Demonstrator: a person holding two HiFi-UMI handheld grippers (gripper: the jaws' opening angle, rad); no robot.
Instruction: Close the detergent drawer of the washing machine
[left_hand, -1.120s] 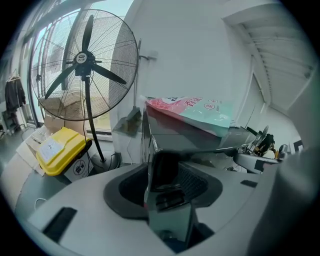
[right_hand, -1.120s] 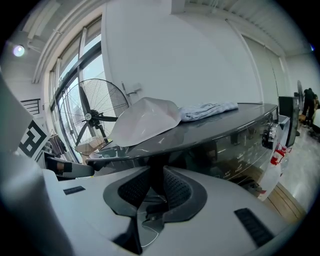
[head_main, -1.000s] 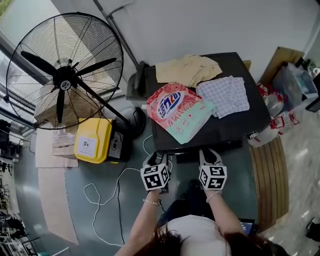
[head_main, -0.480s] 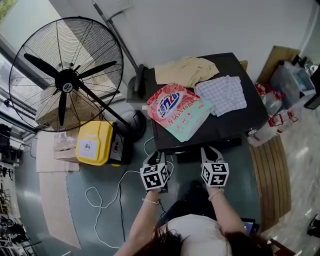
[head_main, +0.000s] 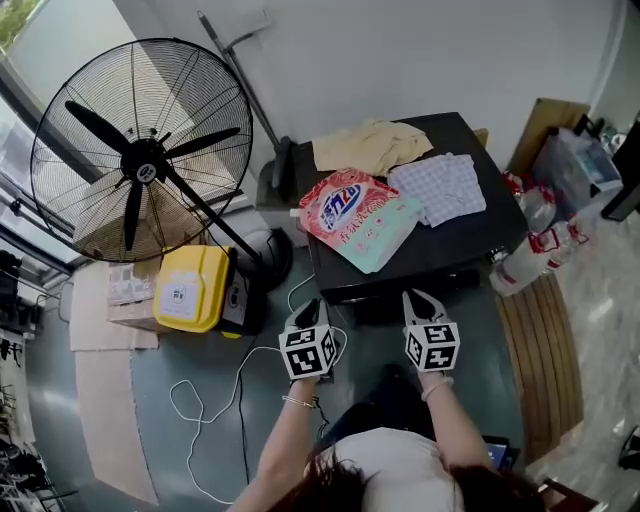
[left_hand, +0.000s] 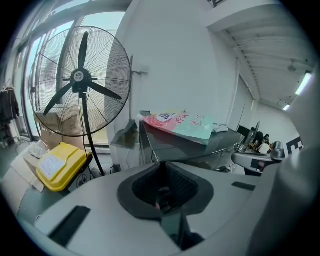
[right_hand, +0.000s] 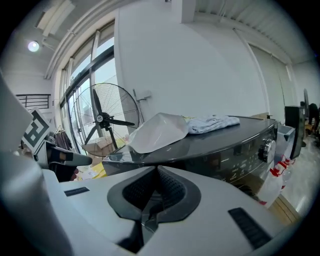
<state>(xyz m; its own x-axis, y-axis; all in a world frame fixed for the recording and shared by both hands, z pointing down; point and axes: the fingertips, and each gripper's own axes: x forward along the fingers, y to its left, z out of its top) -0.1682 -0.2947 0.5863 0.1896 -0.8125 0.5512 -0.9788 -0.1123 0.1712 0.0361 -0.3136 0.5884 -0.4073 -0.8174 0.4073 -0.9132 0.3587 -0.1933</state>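
– Detergent drawer, where is it?
– On the front of the washing machine (head_main: 470, 240), straight ahead of both grippers. Its outline cannot be picked out, nor whether it sits flush.
– And the tools?
– On the left gripper (head_main: 308, 304) the jaws are closing, tips meeting, nothing between them. The right gripper (head_main: 420, 298) has its jaws together, empty. Both are just short of the machine's front edge.
– Any print?
– Beyond the left gripper, on the lid, lies a detergent bag (head_main: 358, 215), red and mint, with blue characters on a white patch, too small to read. Past it is a beige cloth (head_main: 370, 145); beyond the right gripper, a checked cloth (head_main: 445, 188).
– Containers?
– Left of the left gripper is a yellow case (head_main: 185, 290) with an unreadable white label, by a standing fan (head_main: 147, 170). Right of the right gripper are bottles with red labels (head_main: 535, 250) and a clear bin (head_main: 570, 160), contents unclear.
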